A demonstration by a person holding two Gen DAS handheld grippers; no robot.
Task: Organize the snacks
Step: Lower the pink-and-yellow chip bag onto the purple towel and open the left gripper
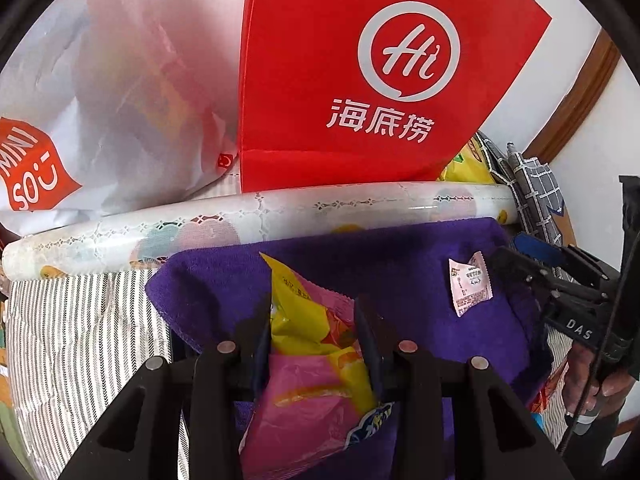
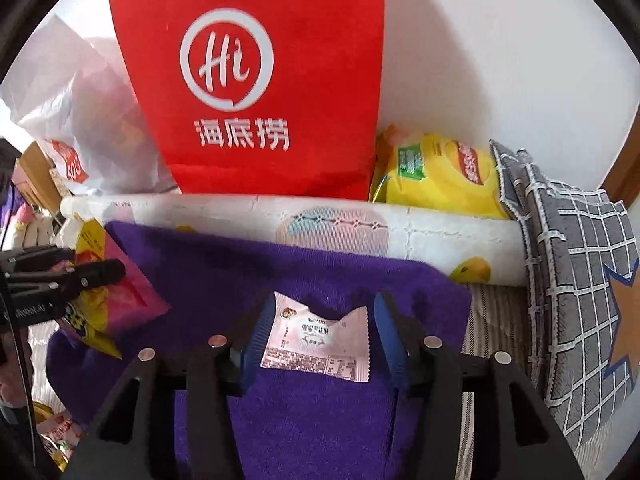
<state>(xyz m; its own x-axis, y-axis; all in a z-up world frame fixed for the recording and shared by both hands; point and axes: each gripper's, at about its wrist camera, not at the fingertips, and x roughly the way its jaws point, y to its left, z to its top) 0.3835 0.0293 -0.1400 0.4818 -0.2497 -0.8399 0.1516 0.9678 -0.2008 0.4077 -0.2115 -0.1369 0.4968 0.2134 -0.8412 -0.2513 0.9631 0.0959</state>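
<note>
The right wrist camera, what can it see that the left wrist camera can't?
Only the right wrist view shows the whole yellow snack bag beside the red bag, and the right gripper standing open around the small pink packet, pads not pressing it.

Only the left wrist view shows the left gripper shut on the pink and yellow snack bag, and the big MINISO print on the white bag.

Both show the red bag, the patterned roll, the purple towel and the checked grey cloth.
</note>
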